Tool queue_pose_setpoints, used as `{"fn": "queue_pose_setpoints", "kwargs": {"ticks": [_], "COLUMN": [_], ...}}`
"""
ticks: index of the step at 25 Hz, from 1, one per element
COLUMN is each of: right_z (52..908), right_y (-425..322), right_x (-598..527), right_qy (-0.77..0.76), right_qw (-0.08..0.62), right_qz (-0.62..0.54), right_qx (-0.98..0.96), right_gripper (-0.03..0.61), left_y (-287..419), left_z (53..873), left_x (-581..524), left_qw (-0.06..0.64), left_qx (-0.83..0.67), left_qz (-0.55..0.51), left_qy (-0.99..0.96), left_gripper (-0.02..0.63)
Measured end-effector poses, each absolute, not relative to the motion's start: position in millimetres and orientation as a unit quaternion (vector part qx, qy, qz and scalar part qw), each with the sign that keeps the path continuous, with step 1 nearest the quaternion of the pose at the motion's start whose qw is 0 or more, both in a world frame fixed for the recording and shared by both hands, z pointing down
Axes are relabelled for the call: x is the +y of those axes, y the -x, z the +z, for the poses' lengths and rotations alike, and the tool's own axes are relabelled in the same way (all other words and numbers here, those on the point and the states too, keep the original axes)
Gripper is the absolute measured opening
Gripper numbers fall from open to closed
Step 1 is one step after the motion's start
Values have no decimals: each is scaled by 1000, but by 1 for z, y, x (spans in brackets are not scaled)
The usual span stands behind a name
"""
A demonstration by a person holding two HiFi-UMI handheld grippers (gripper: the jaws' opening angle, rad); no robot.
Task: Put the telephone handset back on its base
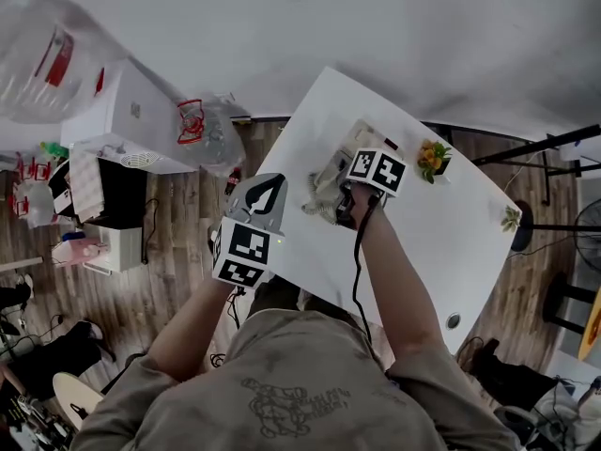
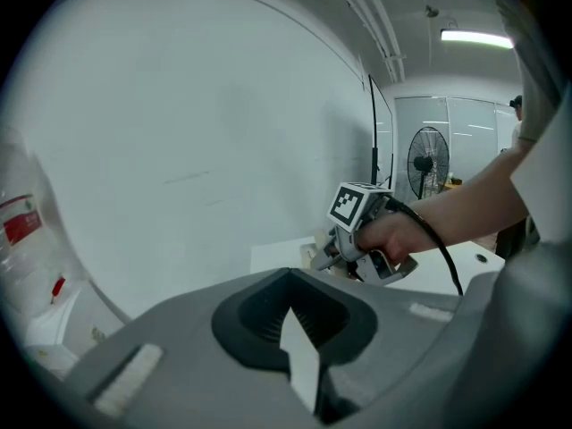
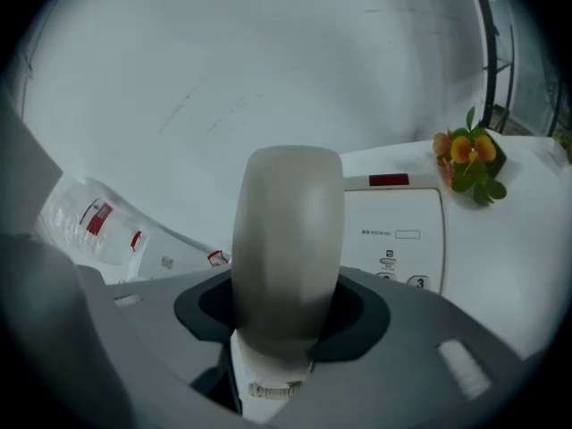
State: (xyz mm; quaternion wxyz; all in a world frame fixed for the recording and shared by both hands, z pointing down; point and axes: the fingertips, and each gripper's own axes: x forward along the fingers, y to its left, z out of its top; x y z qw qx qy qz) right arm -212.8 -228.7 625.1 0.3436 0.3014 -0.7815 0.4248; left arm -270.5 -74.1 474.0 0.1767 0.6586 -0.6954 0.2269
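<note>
The cream telephone handset [image 3: 288, 231] stands upright between the jaws of my right gripper [image 3: 288, 284], which is shut on it. In the head view this gripper [image 1: 331, 188] holds the handset [image 1: 322, 194] over the near left part of the white telephone base [image 1: 362, 139] on the white table [image 1: 441, 252]. The base [image 3: 402, 231] shows a red label and number keys just right of the handset. My left gripper [image 1: 275, 184] hovers at the table's left edge, apart from the phone. Its jaws [image 2: 288, 307] meet at the tips with nothing in them.
A small pot of orange flowers [image 1: 433, 158] [image 3: 469, 159] sits right of the base, and a tiny plant [image 1: 510, 218] stands near the table's right edge. On the floor to the left are a white box [image 1: 131, 120] and a clear plastic bottle [image 3: 94, 222]. A standing fan [image 2: 427, 164] is behind.
</note>
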Motion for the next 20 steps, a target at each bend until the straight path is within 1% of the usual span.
{"fn": "queue_pose_setpoints", "kwargs": {"ticks": [9,13,20], "right_z": [646,642,640], "right_y": [225,227,229], "right_x": [-237,-253,-263], "right_qy": [-330,-359,-380], "right_qw": [336,322,321], "right_qz": [453,442,417], "right_qx": [-757,-756,-761], "right_gripper": [229,229,235], "left_y": [278,286,286], "left_z": [485,491,495], "left_x": [-61,-54,-52], "left_qw": [196,210,218], "left_qx": [-694,-703,-702], "left_qz": [223,217,213], "left_qy": [-656,-644,-643], "left_gripper": [0,0,0]}}
